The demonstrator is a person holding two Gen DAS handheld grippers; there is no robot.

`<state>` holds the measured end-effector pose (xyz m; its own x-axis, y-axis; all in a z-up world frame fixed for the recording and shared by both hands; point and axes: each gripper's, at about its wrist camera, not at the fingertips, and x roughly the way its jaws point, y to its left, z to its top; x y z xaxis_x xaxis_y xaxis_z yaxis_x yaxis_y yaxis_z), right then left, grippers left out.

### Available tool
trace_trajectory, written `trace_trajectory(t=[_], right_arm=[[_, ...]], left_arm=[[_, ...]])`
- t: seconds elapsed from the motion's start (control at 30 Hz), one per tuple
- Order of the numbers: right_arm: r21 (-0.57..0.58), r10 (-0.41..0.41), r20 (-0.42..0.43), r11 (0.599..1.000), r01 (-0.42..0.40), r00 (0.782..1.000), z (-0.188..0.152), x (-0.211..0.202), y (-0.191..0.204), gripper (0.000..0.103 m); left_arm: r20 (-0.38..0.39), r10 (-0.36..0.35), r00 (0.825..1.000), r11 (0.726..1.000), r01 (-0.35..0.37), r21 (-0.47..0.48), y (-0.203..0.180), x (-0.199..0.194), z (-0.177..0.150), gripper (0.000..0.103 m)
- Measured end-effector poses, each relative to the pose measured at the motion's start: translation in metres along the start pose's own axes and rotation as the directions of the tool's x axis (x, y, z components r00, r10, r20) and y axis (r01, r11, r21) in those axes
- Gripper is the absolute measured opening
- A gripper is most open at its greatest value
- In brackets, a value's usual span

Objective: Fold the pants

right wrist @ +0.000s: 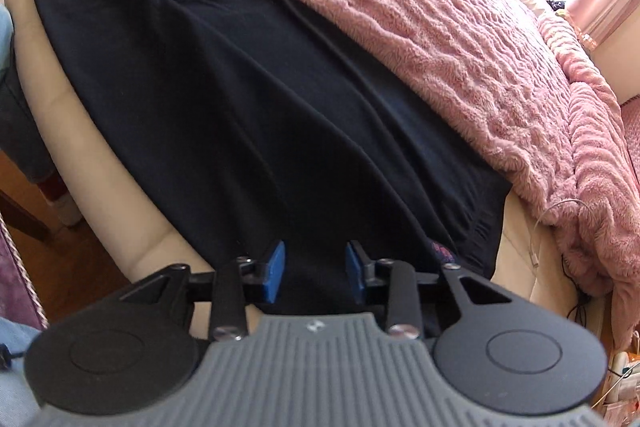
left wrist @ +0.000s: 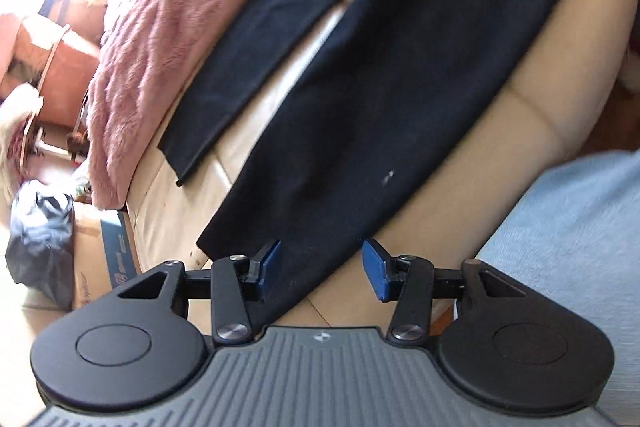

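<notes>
On my left wrist view, the left gripper stands open over a leg hem of the black pants, spread on the cream sofa; the waist is cut off. On my right wrist view, the right gripper straddles dark cloth, its jaws apart; I cannot tell whether the pads press.

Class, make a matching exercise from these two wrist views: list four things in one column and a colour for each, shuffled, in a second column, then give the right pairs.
Things:
1. pants
2. blanket
3. couch cushion
4. pads on the left gripper fingers

Colours:
A. blue
B. cream
C. black
D. pink

Pairs: 1-C, 2-D, 3-B, 4-A
</notes>
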<state>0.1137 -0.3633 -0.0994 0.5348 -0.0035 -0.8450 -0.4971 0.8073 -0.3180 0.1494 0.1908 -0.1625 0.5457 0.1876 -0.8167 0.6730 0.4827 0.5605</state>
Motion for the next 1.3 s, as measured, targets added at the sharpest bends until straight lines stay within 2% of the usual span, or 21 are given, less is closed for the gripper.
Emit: trace_trajectory(t=[0.1,0.2,0.27,0.3,0.33,0.4,0.43,0.5,0.57,0.67,0.9,0.97,1.0,1.03,1.07,1.1,1.2,1.3], right_arm=[[-0.006,0.011,-0.016,1.000,-0.011,1.000,-0.005,0.006,-0.005,0.029],[-0.041,0.016,-0.036,0.999,-0.018,0.999,-0.014,0.012,-0.006,0.029],[-0.066,0.024,-0.052,0.997,-0.028,0.998,-0.022,0.015,-0.007,0.029],[-0.081,0.024,-0.058,0.996,-0.029,0.998,-0.025,0.017,-0.007,0.029],[-0.101,0.023,-0.065,0.994,-0.029,0.998,-0.029,0.018,-0.006,0.029],[-0.152,0.019,-0.079,0.988,-0.031,0.997,-0.037,0.020,-0.002,0.030],[-0.180,0.023,-0.087,0.983,-0.038,0.996,-0.040,0.021,0.000,0.031],[-0.230,0.025,-0.109,0.972,-0.050,0.994,-0.046,0.024,0.004,0.037],[-0.283,0.013,-0.129,0.958,-0.049,0.992,-0.053,0.026,0.008,0.037],[-0.341,-0.032,-0.143,0.940,-0.019,0.989,-0.065,0.032,0.008,0.037],[-0.472,-0.123,-0.165,0.881,0.031,0.979,-0.086,0.047,0.002,0.036],[-0.492,-0.145,-0.163,0.870,0.047,0.976,-0.088,0.053,-0.002,0.027],[-0.500,-0.156,-0.166,0.864,0.053,0.974,-0.089,0.054,-0.003,0.015],[-0.507,-0.166,-0.168,0.860,0.059,0.972,-0.090,0.054,-0.004,0.008],[-0.511,-0.168,-0.167,0.858,0.060,0.972,-0.090,0.051,-0.006,0.007],[-0.506,-0.161,-0.161,0.860,0.059,0.974,-0.090,0.046,-0.007,0.000],[-0.471,-0.154,-0.133,0.879,0.075,0.979,-0.086,0.032,-0.018,0.000],[-0.411,-0.175,-0.089,0.903,0.124,0.981,-0.075,0.018,-0.034,0.000]], left_arm=[[-0.009,0.009,1.000,0.998,-0.009,0.067,-0.009,0.010,0.001,0.056],[-0.022,0.019,1.000,0.997,-0.017,0.081,-0.013,0.011,0.005,0.056],[-0.040,0.037,0.999,0.997,-0.034,0.075,-0.018,0.011,0.009,0.052],[-0.049,0.035,0.998,0.997,-0.032,0.070,-0.021,0.011,0.011,0.038],[-0.061,0.020,0.998,0.998,-0.016,0.058,-0.024,0.009,0.013,0.018],[-0.084,0.004,0.996,1.000,-0.003,0.011,-0.027,0.010,0.017,0.005],[-0.089,0.017,0.996,1.000,-0.017,-0.003,-0.029,0.010,0.018,0.003],[-0.102,0.028,0.994,0.998,-0.033,-0.054,-0.029,0.010,0.020,0.002],[-0.110,0.027,0.994,0.991,-0.041,-0.127,-0.021,0.008,0.024,0.002],[-0.105,0.044,0.994,0.970,-0.068,-0.232,-0.011,-0.002,0.029,0.001],[-0.097,0.090,0.991,0.919,-0.121,-0.375,0.016,-0.021,0.048,0.000],[-0.093,0.099,0.991,0.905,-0.128,-0.405,0.024,-0.025,0.052,0.000],[-0.094,0.108,0.990,0.898,-0.137,-0.418,0.027,-0.027,0.054,0.000],[-0.095,0.110,0.989,0.890,-0.141,-0.435,0.031,-0.029,0.055,0.000],[-0.093,0.109,0.990,0.879,-0.140,-0.455,0.035,-0.032,0.056,0.000],[-0.091,0.110,0.990,0.868,-0.141,-0.476,0.038,-0.035,0.056,0.000],[-0.082,0.111,0.991,0.834,-0.137,-0.535,0.050,-0.041,0.055,0.000],[-0.079,0.132,0.988,0.804,-0.153,-0.574,0.062,-0.047,0.059,0.000]])
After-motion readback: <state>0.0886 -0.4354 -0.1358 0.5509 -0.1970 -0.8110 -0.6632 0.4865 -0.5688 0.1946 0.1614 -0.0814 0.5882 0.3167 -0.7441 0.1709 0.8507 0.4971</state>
